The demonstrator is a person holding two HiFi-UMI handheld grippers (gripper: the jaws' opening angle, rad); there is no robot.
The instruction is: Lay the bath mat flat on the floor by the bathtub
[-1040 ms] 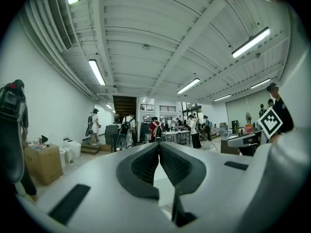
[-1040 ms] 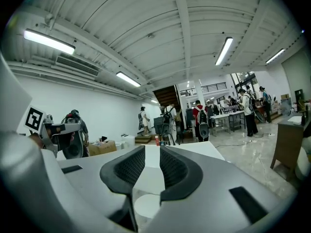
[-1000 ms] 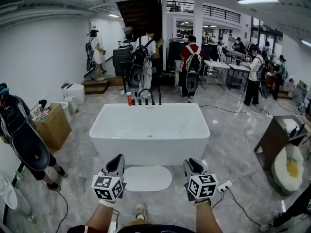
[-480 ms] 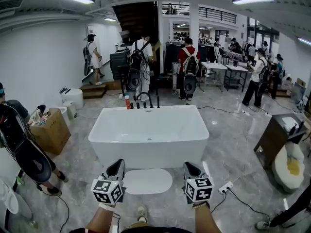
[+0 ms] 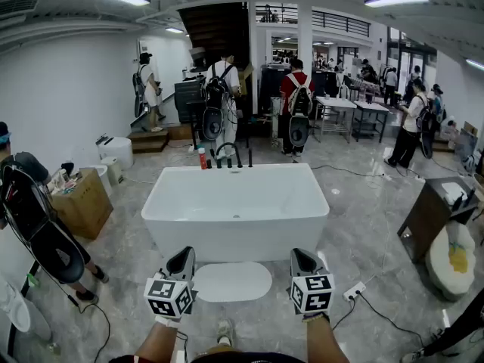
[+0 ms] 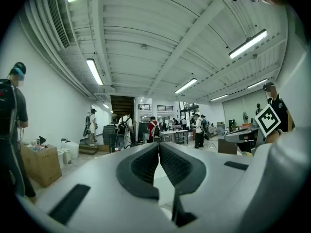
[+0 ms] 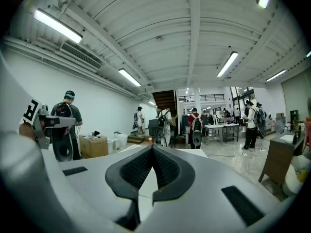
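Grey marble floor [image 5: 363, 225] fills this big hall. On it, just in front of the white bathtub [image 5: 236, 233], lies the bath mat [image 5: 232, 280]. It is a white oval and looks flat, with its long side along the tub wall, so we judge the task is done or almost done.

We think the mat is light, thin and soft. It would hang limp and fold if we lift it by one point, and it may slide on the smooth stone. If it needs a correction, we would take it by the rim at the two narrow ends, one claw on each end, and pull it gently flat.

The left claw [image 5: 181, 257] hovers above the left end of the mat with its jaws closed together and nothing between them. The right claw [image 5: 302, 259] hovers above the right end. Its jaws have just been closing and now meet, also with nothing between them.

Further out stand a cardboard box [image 5: 83, 199] at the left, a power strip [image 5: 354, 291] at the right and several people behind the tub.
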